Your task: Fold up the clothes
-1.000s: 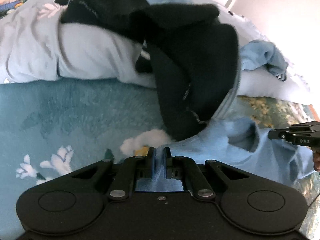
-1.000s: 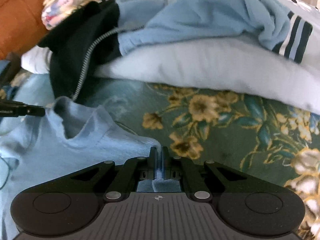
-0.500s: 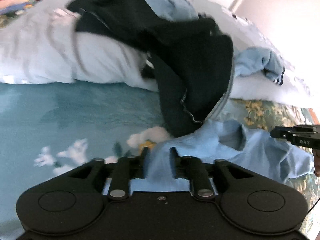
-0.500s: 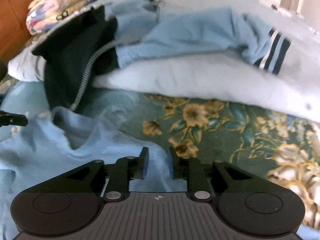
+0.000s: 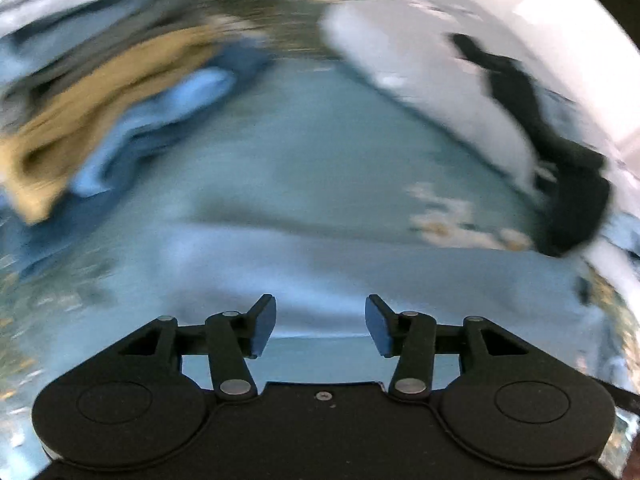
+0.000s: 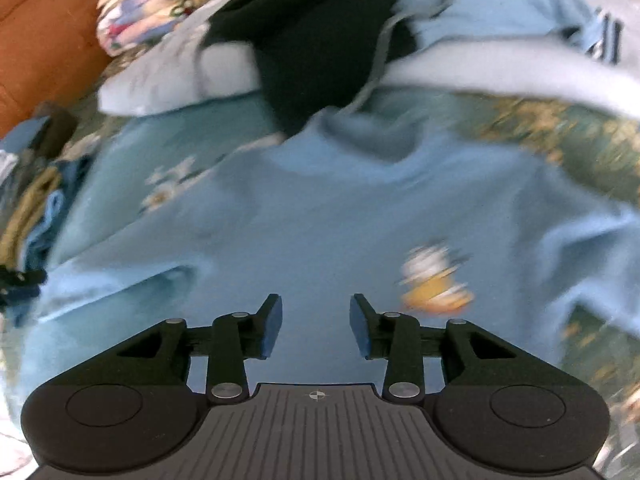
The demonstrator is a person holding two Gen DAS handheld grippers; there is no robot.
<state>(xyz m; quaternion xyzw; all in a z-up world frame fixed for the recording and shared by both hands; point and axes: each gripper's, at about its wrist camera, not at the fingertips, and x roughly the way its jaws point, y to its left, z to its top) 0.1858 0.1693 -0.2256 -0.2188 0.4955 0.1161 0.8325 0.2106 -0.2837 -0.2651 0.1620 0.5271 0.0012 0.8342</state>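
- Both of my claws, clamped on the light blue shirt [image 6: 320, 216] a second ago, are now standing apart with nothing between the pads; the shirt is lying spread on the bed below them.
- At the far left of my left view, a blurred heap of tan and blue clothes [image 5: 92, 108] is sitting on the teal bedspread [image 5: 304, 136]; my right view is catching only its edge.
- My left gripper [image 5: 320, 326] is hanging wide open over the shirt's pale cloth, with bare bedspread lying ahead of it.
- Right of that, a white pillow [image 5: 436, 92] with a black garment [image 5: 560, 160] draped over it is bounding the open stretch.
- My right gripper [image 6: 316, 326] is also gaping, empty, over the shirt's chest.
- Only this view is showing the shirt's collar [image 6: 368, 140] and a yellow-and-white print [image 6: 436, 284] just right of my fingers.
- Beyond the collar, pillows are carrying a black jacket [image 6: 320, 52] and a blue striped garment [image 6: 520, 8].
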